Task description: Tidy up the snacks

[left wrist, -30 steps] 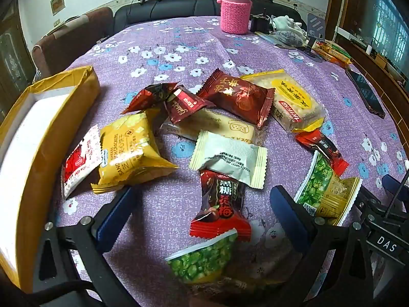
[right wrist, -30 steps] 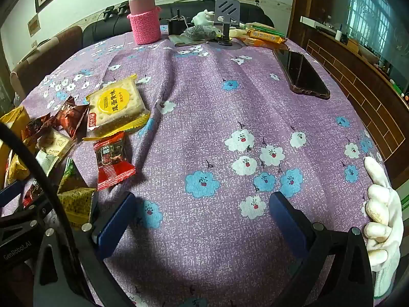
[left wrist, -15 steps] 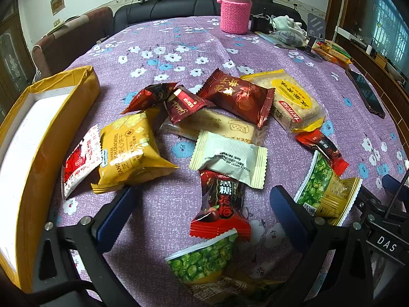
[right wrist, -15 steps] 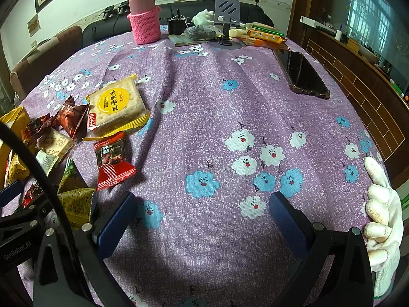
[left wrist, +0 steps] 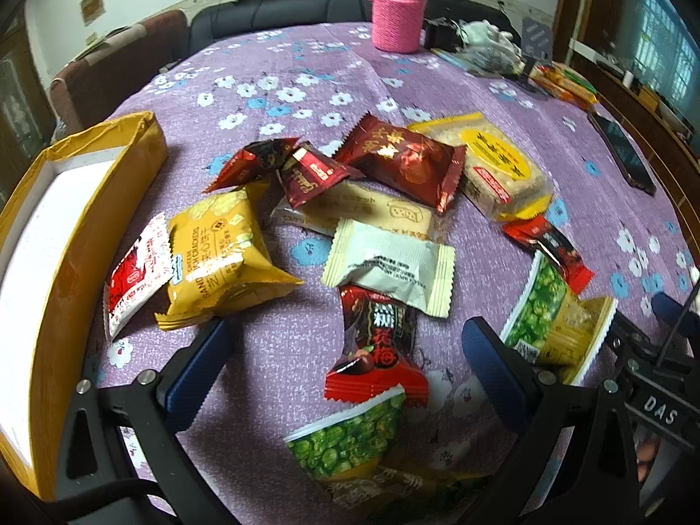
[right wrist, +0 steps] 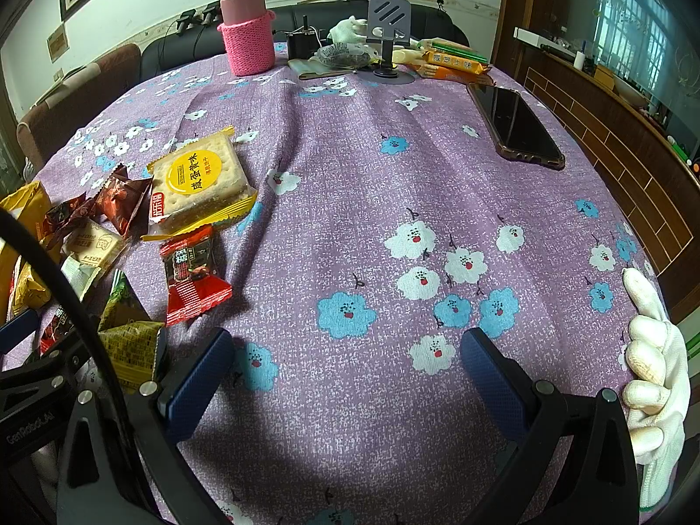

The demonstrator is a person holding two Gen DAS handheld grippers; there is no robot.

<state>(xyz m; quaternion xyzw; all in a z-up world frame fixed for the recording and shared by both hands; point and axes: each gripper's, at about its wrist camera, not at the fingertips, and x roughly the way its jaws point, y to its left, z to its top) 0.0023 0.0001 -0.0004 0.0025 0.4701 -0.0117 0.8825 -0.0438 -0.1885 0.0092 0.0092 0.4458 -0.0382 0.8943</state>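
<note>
Left tongs (left wrist: 345, 363) agape over plum candy (left wrist: 376, 345) — right tongs (right wrist: 345, 372) likewise

a purple tablecloth printed with white and blue flowers (right wrist: 350, 166) covers the round table. at its far edge a pink flask in a knitted pink sleeve (right wrist: 246, 30) stands upright, well apart from a grey phone stand (right wrist: 387, 26). a black smartphone (right wrist: 514, 124) lies flat near the right rim.

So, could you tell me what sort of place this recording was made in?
Most likely a home living or dining room: a round table under a purple floral tablecloth, a dark sofa along the wall behind it, and a thermos in a pink knitted sleeve.
</note>
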